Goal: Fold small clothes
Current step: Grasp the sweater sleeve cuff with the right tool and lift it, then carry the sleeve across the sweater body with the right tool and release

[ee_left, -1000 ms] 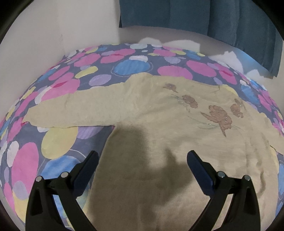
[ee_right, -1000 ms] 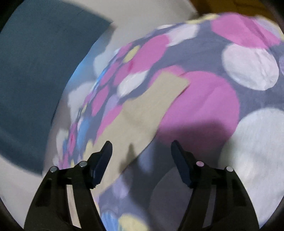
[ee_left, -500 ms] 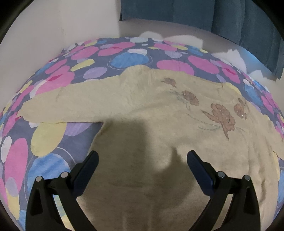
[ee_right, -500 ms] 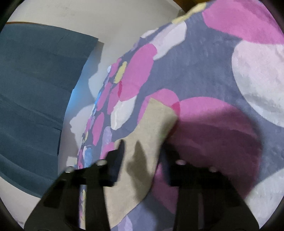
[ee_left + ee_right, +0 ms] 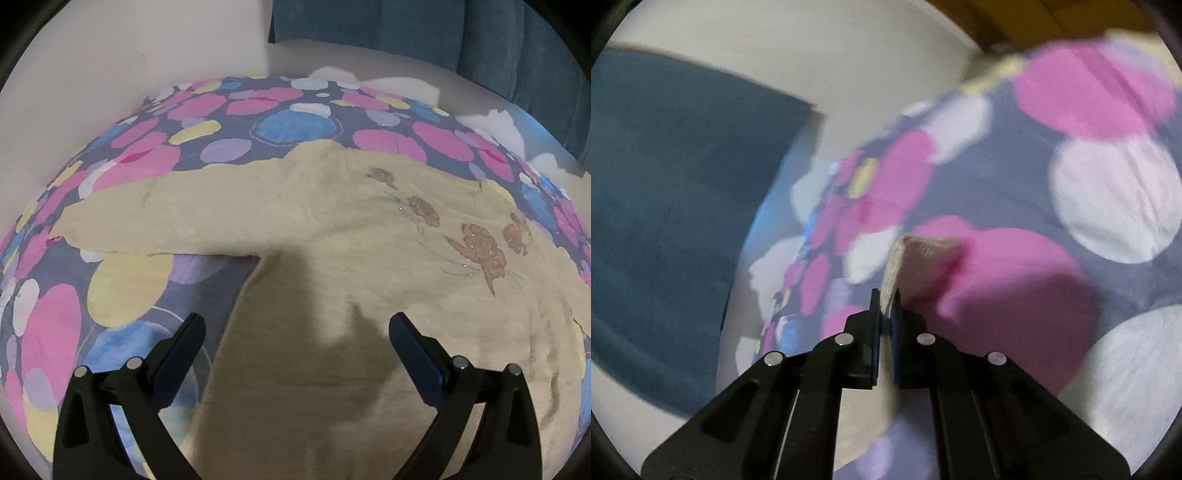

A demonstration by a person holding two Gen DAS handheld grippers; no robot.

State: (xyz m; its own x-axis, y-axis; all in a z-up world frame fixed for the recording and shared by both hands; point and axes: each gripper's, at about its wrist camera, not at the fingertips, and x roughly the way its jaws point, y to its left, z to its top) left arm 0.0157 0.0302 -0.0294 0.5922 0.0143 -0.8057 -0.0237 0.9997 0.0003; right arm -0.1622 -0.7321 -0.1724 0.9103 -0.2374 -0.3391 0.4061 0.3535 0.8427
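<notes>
A beige sweater (image 5: 332, 240) with brown flower embroidery lies spread flat on a spotted sheet (image 5: 122, 177). One sleeve (image 5: 166, 221) stretches out to the left. My left gripper (image 5: 295, 325) is open and hovers above the sweater's lower body, its left finger over the sheet by the side edge. My right gripper (image 5: 885, 299) is shut on the cuff end of the sweater's other sleeve (image 5: 923, 266) and holds it lifted off the sheet. The right wrist view is blurred.
The sheet has pink, blue, yellow and white spots (image 5: 1115, 203). A white wall (image 5: 110, 55) stands behind the bed. A teal curtain (image 5: 443, 33) hangs at the back and also shows in the right wrist view (image 5: 665, 221).
My right gripper closed on the sleeve cuff and lifted it. My left gripper stayed open and shifted slightly over the sweater's body.
</notes>
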